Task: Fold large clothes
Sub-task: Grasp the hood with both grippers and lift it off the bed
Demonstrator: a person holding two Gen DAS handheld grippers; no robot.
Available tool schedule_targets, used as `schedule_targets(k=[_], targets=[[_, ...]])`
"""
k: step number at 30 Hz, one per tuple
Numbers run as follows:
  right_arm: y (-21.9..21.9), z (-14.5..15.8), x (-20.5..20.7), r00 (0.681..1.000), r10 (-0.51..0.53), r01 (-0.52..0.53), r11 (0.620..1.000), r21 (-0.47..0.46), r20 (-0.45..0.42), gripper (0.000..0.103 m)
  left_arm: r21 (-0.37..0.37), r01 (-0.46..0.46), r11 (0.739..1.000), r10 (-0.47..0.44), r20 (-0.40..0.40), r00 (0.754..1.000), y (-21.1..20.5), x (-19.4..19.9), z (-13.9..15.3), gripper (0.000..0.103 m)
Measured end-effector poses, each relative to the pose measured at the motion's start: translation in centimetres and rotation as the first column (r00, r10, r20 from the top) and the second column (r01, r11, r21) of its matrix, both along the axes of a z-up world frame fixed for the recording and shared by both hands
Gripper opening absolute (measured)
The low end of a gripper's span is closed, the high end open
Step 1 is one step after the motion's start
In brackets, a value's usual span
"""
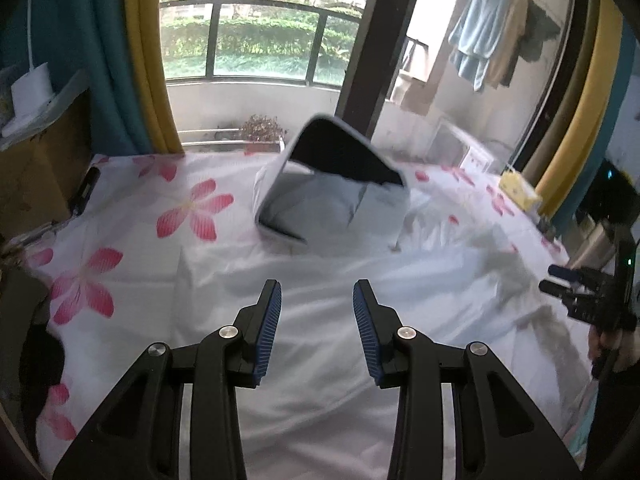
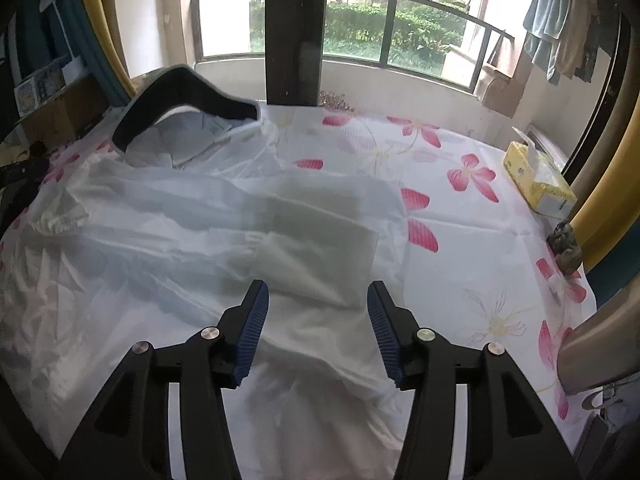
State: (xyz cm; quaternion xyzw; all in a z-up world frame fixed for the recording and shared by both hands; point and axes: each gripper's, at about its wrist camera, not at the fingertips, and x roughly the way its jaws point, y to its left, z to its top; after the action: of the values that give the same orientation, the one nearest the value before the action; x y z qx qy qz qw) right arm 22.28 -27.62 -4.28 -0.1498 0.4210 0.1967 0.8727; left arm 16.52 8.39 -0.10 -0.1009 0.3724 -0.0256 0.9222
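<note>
A large white garment (image 1: 320, 264) lies spread over a flowered bed sheet (image 1: 132, 208). Its dark-lined hood (image 1: 340, 160) stands up at the far end. My left gripper (image 1: 317, 292) hovers over the cloth, open, with nothing between its blue pads. At the right edge of the left wrist view, a hand holds the right gripper (image 1: 560, 280). In the right wrist view the garment (image 2: 180, 216) has a sleeve (image 2: 320, 232) folded across its body, and the hood (image 2: 180, 96) is at the upper left. My right gripper (image 2: 318, 292) is open above the sleeve and holds nothing.
A yellow tissue box (image 2: 536, 184) sits on the sheet's far right, with a small dark figurine (image 2: 566, 248) near it. A cardboard box (image 1: 36, 168) stands at the bed's left side. A dark window pillar (image 2: 296, 32) and curtains rise behind the bed.
</note>
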Motion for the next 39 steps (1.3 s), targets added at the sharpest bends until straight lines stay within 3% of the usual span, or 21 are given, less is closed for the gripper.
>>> schedule_targets(k=[3,7,14,27,37,39], targets=[[0.5,0.6,0.7,1.0,0.003,-0.003,1.0,0.006,0.014,0.053,-0.004,0.008,1.0,-0.008,0.016,1.0,0.1,1.1,0.4,0.046],[1.3,1.3,1.8,0.999,0.013,-0.014,1.0,0.012,0.038,0.054,0.02,0.009,1.0,-0.009,0.005,1.0,0.2,3.0,0.2,0.046],[3.9,1.9,4.7,0.994,0.073,-0.071,0.997,-0.03,0.076,0.054,0.132,0.03,0.991,-0.031,0.003,1.0,0.8,7.6,-0.2,0.046],[12.2,-0.2,13.0,0.975,0.212,-0.21,0.977,-0.036,0.063,0.055,0.109,-0.016,0.994,0.024,-0.068,0.997,3.8,12.2,-4.4,0.046],[17.1,-2.4,18.4,0.953,0.302,-0.302,0.953,-0.001,0.033,0.055,0.086,-0.072,0.994,0.082,-0.114,0.99,6.0,12.4,-7.2,0.047],[17.8,-3.2,19.2,0.947,0.321,-0.321,0.947,-0.007,0.022,0.055,0.128,-0.088,0.988,0.102,-0.109,0.989,5.7,12.4,-7.3,0.054]])
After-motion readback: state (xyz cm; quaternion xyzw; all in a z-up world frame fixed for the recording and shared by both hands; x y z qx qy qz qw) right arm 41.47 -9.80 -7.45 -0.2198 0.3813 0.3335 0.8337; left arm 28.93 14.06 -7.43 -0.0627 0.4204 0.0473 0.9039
